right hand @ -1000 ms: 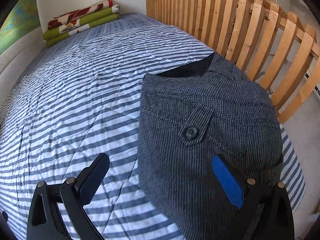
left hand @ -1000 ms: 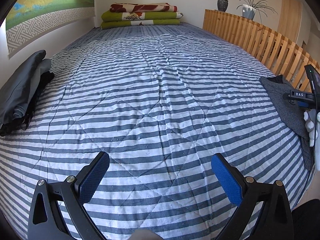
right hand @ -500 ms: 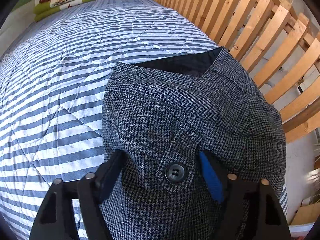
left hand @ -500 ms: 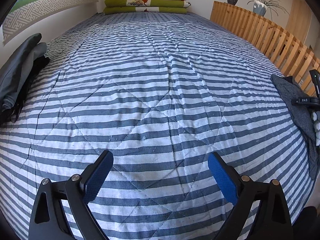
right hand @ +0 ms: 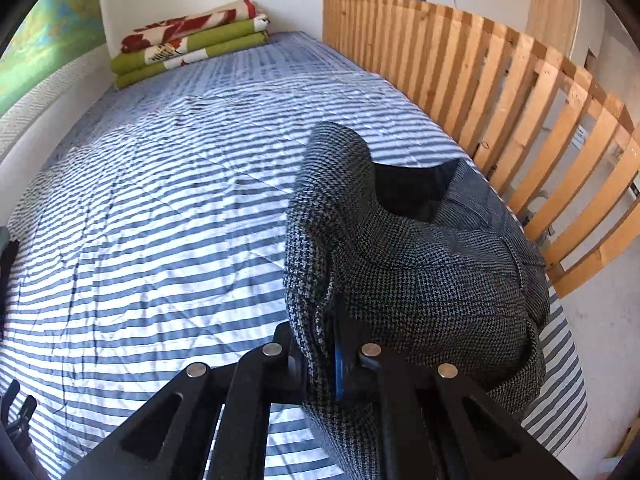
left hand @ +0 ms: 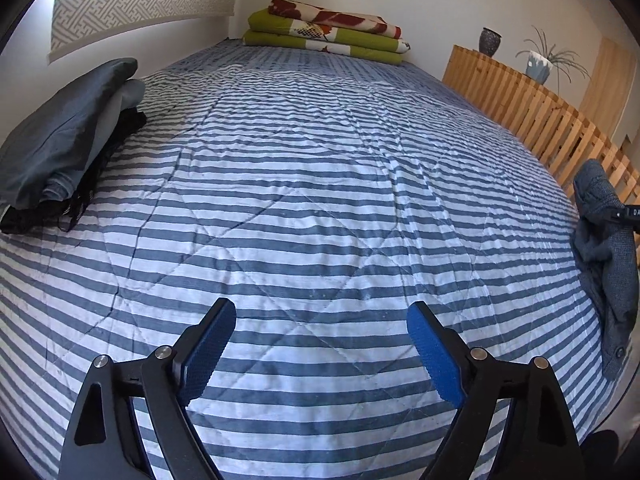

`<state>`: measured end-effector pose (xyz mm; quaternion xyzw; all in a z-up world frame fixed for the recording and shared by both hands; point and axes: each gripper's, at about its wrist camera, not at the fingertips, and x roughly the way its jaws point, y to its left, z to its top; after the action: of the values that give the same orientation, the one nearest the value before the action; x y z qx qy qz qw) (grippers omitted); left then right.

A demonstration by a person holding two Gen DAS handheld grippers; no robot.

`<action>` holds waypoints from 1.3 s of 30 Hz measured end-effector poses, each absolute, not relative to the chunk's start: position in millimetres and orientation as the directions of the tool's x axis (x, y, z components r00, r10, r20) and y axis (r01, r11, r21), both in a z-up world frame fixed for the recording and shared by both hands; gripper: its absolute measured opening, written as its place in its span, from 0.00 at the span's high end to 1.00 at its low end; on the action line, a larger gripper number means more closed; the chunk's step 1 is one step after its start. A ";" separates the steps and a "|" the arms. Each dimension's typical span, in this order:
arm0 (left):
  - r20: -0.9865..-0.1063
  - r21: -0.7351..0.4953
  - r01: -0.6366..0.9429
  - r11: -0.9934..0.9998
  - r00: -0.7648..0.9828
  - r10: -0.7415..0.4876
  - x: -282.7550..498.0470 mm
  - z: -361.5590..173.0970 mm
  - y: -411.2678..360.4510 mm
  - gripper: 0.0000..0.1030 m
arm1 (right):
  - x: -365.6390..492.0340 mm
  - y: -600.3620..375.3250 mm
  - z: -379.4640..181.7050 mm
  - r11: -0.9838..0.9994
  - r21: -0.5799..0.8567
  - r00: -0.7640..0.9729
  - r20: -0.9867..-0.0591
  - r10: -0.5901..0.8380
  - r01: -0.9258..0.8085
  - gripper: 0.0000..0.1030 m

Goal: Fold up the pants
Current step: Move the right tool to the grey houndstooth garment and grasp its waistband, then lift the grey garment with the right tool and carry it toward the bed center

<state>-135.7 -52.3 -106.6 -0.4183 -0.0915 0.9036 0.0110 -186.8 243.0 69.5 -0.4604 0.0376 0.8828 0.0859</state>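
Grey houndstooth pants [right hand: 420, 272] lie at the bed's right edge beside the wooden rail. My right gripper [right hand: 334, 354] is shut on a bunched fold of their cloth, which stands lifted off the striped bedspread [right hand: 160, 208]; its pads are mostly hidden by fabric. In the left wrist view the same pants [left hand: 604, 236] hang at the far right edge, with part of the right gripper beside them. My left gripper [left hand: 320, 344] hovers over the bare bedspread [left hand: 304, 184], well left of the pants. Its jaws are wide, closing slightly, with nothing between them.
A stack of folded dark clothes [left hand: 60, 148] sits at the bed's left edge by the wall. Folded green and red blankets [left hand: 328, 32] lie at the head. A slatted wooden rail [right hand: 500, 92] runs along the right side, with a vase and plant behind.
My right gripper closed on the pants and lifted a fold of them off the bed. My left gripper shifted across the bedspread, its view swinging so the dark clothes stack looms larger.
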 end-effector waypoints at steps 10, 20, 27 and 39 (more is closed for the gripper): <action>-0.728 -0.246 0.205 -0.947 -0.684 0.041 -120.8 -97.2 -150.5 0.13 | -179.5 118.1 83.3 -1.000 -0.025 -0.592 -0.805 0.029 -0.015 0.93; -0.703 -0.247 0.367 -0.897 -0.704 -0.095 -97.3 -94.8 -230.7 0.13 | -137.4 -52.2 86.4 -0.942 0.079 -0.559 -0.787 -0.260 0.327 0.92; -0.668 -0.284 0.518 -0.807 -0.710 -0.220 -73.7 -81.9 -310.6 0.13 | -74.6 -167.8 66.5 -0.752 0.180 -0.348 -0.802 -0.486 0.634 0.89; -0.699 -0.347 0.283 -0.894 -0.713 0.045 -115.7 -90.5 -253.4 0.13 | -39.4 -96.2 76.7 -0.767 0.216 -0.377 -0.770 -0.514 0.604 0.57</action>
<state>-115.7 -253.4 -90.5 -0.3727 -0.2202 0.8990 -0.0661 -39.4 -96.2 76.7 -0.4443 -0.0509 0.8283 -0.3375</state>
